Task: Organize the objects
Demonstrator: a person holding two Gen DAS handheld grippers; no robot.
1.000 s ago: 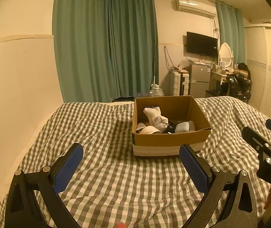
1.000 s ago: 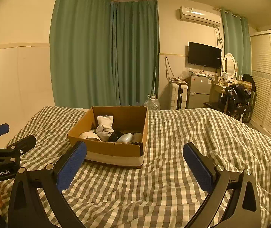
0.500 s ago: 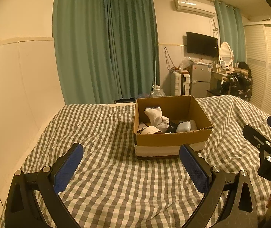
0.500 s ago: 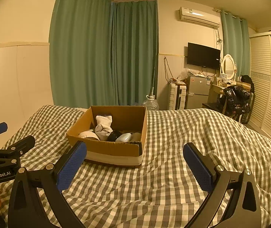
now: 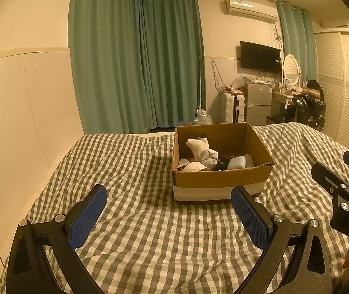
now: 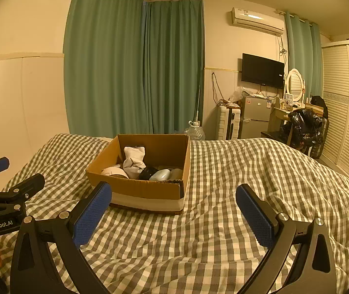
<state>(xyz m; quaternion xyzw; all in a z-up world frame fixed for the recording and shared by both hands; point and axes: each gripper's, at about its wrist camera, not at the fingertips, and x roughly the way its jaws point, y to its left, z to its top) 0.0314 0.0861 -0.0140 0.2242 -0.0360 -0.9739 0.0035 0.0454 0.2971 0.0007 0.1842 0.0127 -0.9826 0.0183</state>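
since a second ago i've only drifted back a little; box (image 5: 221, 169) unmoved mid-bed (image 5: 130, 220), socks (image 5: 202, 150) inside. left gripper (image 5: 169, 216) and right gripper (image 6: 174, 216) spread wide, empty, so sorting looks finished.

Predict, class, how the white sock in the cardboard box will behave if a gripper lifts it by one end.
The white sock looks like soft knit, bunched and folded, so it would probably droop and unfold. It likely weighs little. It leans on other items in the cardboard box, so lifting it may nudge them.
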